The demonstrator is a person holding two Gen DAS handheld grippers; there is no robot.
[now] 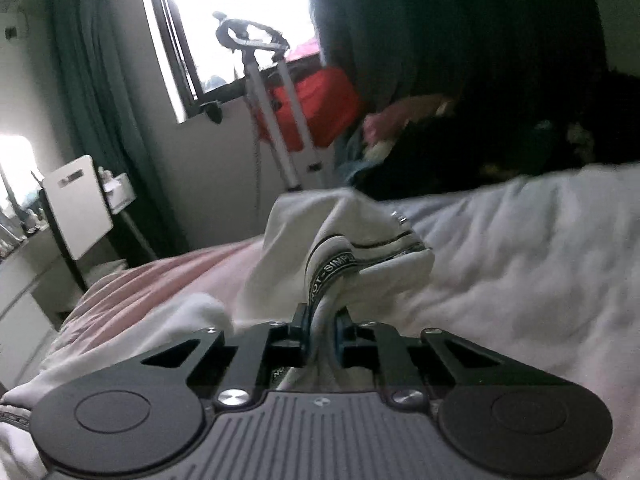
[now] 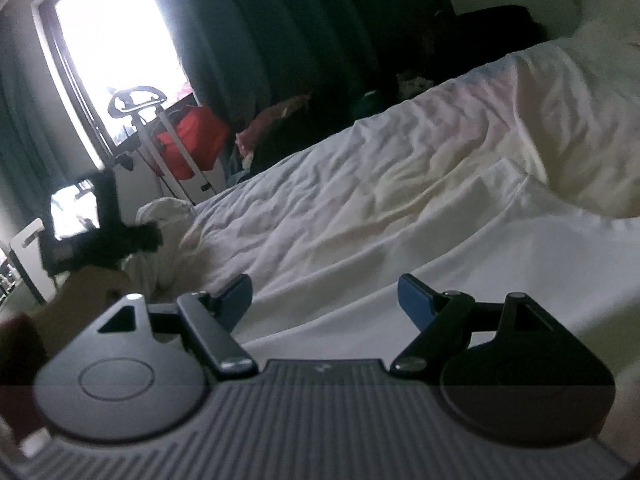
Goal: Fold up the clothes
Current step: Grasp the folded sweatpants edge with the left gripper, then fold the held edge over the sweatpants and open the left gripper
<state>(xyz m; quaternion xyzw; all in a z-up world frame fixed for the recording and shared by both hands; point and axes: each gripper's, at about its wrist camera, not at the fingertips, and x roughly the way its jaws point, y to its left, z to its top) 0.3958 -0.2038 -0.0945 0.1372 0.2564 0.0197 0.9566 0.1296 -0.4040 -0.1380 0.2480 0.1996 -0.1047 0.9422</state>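
Note:
A white garment (image 1: 320, 236) with a black lettered band lies bunched on the bed. My left gripper (image 1: 323, 330) is shut on a fold of it, with cloth pinched between the blue pads and rising in front of them. In the right wrist view the same garment (image 2: 164, 240) shows as a crumpled white heap at the left, with the left gripper (image 2: 150, 236) and the hand holding it beside it. My right gripper (image 2: 324, 296) is open and empty, low over the white sheet (image 2: 360, 208).
The bed (image 1: 520, 264) has a rumpled white sheet and a pink cover (image 1: 160, 280) at its left. Past the bed's far edge stand an exercise bike (image 1: 272, 120), a red bag (image 1: 316, 108), dark clothes (image 1: 500, 152), a window and green curtains. A white chair (image 1: 76, 204) stands left.

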